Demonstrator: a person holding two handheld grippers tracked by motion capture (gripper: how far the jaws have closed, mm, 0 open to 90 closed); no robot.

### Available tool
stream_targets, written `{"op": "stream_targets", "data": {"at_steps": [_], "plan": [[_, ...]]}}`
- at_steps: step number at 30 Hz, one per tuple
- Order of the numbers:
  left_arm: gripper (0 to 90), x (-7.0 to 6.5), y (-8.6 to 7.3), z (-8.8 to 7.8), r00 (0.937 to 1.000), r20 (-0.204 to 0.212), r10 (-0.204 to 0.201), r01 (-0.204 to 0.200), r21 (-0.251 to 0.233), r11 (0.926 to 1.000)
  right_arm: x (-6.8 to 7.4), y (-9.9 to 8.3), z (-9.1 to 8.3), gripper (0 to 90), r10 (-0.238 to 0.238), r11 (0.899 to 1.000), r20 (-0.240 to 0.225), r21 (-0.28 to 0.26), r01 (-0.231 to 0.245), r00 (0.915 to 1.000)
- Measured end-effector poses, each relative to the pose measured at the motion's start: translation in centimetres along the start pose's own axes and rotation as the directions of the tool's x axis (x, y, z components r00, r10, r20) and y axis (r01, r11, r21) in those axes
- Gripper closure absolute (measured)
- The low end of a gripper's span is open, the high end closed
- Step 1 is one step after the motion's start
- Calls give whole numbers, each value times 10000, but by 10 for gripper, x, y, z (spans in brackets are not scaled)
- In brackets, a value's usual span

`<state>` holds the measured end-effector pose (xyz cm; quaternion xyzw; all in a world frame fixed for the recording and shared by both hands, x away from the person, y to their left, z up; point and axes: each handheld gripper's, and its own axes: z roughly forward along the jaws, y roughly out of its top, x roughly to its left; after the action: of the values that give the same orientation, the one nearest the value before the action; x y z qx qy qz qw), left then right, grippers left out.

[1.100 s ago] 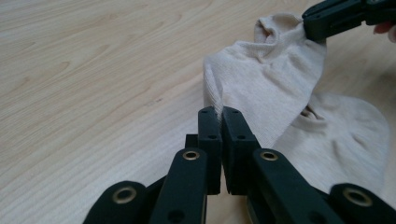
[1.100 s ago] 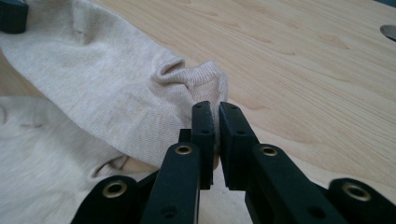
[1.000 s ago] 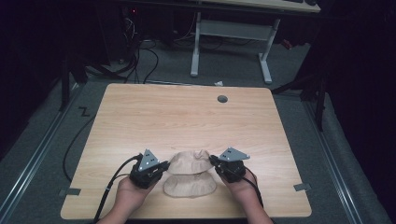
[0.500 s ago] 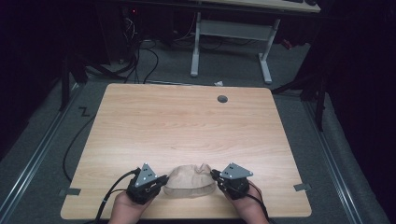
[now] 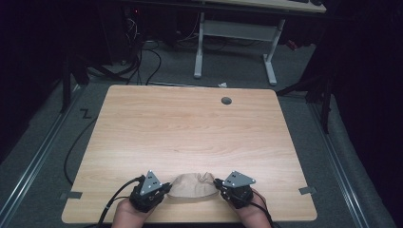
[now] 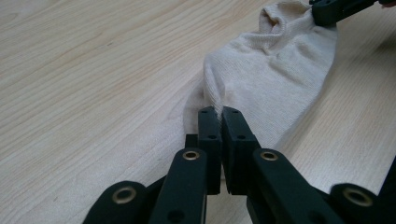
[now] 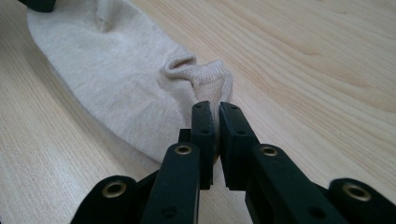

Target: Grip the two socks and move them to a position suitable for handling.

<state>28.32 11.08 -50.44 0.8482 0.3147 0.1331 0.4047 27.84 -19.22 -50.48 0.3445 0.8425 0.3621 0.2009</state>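
**Beige sock pinched at both ends near the front edge**

A beige sock lies on the wooden surface close to its near edge, midway between the two front corners. From the high view the left tool and right tool meet the sock's ends, though their jaws are too small to read there. The left gripper view shows its jaws closed on a pinched ridge of fabric (knit texture plain); the right gripper view shows its jaws clamped on the bunched cuff. Both hands are cut off at the bottom.
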Motion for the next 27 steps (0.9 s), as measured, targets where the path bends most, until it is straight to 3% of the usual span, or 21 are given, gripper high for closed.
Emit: {"op": "stream_targets", "data": {"at_steps": [6,11,17,20,27], "plan": [[864,-2,-3,5,10000,-13,98,-98,283,9996,-1,-4,5,849,89,9991,-325,416,-75,9994],[810,-3,-4,6,9998,-136,146,-142,318,9994,-1,-4,6,811,146,9990,-326,415,-132,9994],[668,-1,-3,4,10000,-82,-49,50,124,9999,-4,-3,3,726,357,9992,-214,205,-353,9991],[634,0,-2,4,9996,-74,-266,266,-43,9996,-5,-2,2,712,402,9992,-189,46,-401,9990],[586,3,2,5,9996,-144,-253,250,-253,9994,-10,1,-3,704,593,9974,-10,-406,-593,9982]]}}
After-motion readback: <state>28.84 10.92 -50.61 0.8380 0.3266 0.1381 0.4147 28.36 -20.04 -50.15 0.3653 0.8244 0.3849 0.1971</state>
